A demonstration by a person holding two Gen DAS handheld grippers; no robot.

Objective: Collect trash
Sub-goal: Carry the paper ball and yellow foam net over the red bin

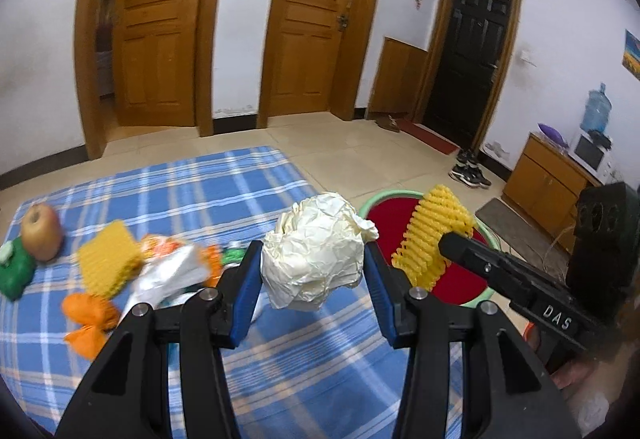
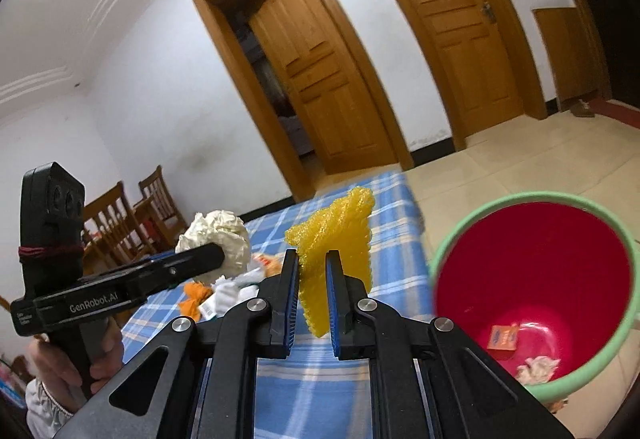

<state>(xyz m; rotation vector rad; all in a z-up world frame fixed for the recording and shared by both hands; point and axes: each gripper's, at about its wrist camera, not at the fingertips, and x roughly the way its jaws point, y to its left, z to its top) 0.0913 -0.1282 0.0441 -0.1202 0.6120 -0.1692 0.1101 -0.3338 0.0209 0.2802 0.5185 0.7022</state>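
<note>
My left gripper [image 1: 314, 259] is shut on a crumpled ball of cream paper [image 1: 316, 251], held above the blue checked tablecloth [image 1: 200, 191]. The same paper ball [image 2: 218, 235] shows at the left of the right wrist view. My right gripper [image 2: 313, 279] is shut on a yellow foam fruit net [image 2: 336, 239], which stands upright between the pads. That net [image 1: 434, 231] hangs in front of the red bin with a green rim [image 1: 386, 199]. The bin [image 2: 536, 259] is at the right of the table and holds an orange wrapper and some crumpled paper.
On the cloth to the left lie an apple [image 1: 41, 225], a green wrapper [image 1: 14, 271], a second yellow foam net [image 1: 106, 257], orange nets [image 1: 90, 319] and plastic packaging [image 1: 176, 271]. Wooden chairs [image 2: 120, 215] stand at the far left. Shoes [image 1: 468, 169] and a cabinet [image 1: 548, 175] are on the floor beyond.
</note>
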